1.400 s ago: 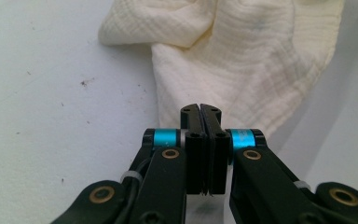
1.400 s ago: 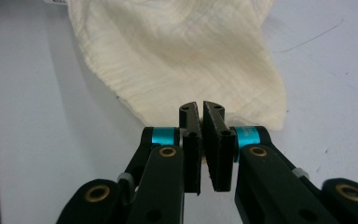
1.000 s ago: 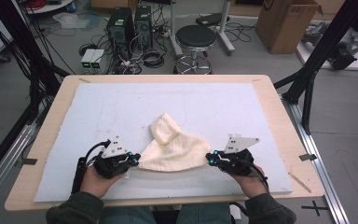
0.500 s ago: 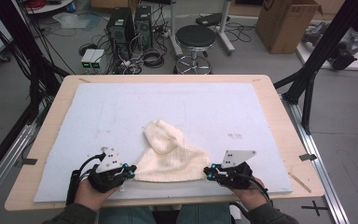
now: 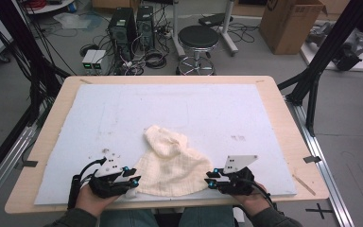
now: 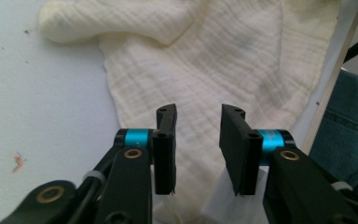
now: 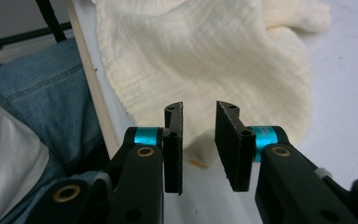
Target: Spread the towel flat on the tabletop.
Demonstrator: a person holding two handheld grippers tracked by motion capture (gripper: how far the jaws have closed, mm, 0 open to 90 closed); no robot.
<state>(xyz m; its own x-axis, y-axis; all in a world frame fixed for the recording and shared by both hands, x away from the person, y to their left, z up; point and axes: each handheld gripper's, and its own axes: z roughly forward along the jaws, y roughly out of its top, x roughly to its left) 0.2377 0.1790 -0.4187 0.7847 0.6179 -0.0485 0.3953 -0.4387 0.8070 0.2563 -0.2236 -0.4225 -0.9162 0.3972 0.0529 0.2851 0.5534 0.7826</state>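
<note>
Hovering at the near edge of the counter (image 5: 283, 118), one hand-held gripper on each side of a cream cloth (image 5: 172, 163). Left hand-held gripper (image 5: 133, 182) released, jaws standing apart, with the cloth's near left corner straight ahead and running in under the jaws in the left gripper view (image 6: 198, 140). Right hand-held gripper (image 5: 211, 178) likewise released, jaws parted, the near right corner of the cloth (image 7: 200, 70) just ahead and slightly below in the right gripper view (image 7: 199, 140). Nothing grasped by either. Cloth lying on the white mat (image 5: 217, 109) near the middle of the counter's near edge, spread wide along that edge and bunched into a rumpled fold toward the counter's centre. Long axis of the spread part roughly parallel to the near edge, so each corner points at its own gripper. Both about equally close; the left perhaps a touch nearer, already touching or overlapping the fabric. Probably calling for a short forward push and a pinch on each corner.
</note>
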